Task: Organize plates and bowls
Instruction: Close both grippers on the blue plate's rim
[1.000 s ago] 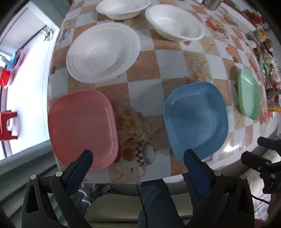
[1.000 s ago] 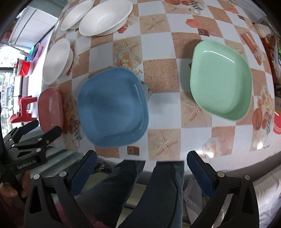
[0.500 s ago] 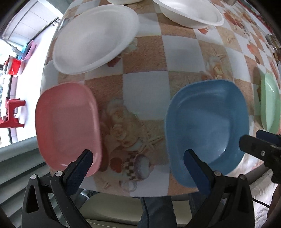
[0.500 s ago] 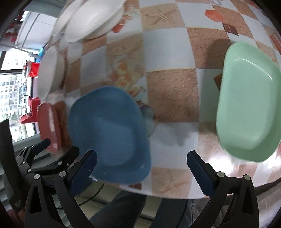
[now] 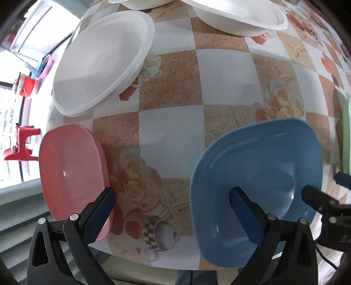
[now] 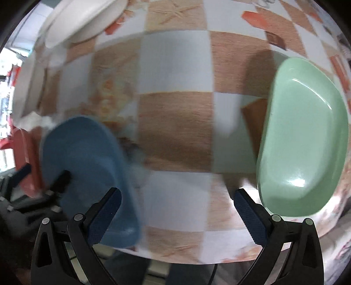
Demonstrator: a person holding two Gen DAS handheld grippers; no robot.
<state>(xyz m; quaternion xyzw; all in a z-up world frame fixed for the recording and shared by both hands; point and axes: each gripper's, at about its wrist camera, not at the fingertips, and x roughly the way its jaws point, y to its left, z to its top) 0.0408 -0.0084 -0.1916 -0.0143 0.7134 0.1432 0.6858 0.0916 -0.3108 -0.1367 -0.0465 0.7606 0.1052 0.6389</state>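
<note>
In the left wrist view my left gripper is open and low over the table's near edge, between a pink plate on its left and a blue plate on its right; its right finger overlaps the blue plate's near part. A white bowl lies beyond the pink plate, another white bowl at the top. In the right wrist view my right gripper is open and empty, between the blue plate and a green plate. The pink plate shows at far left.
The table has a checkered cloth with flowers and shells. White bowls stand at the far left in the right wrist view. Red stools stand on the floor left of the table. The right gripper's tips show beside the blue plate.
Both grippers have moved forward and down toward the table, so the plates look larger. The right wrist view is blurred from motion. Both stay open and nothing has been grasped.
</note>
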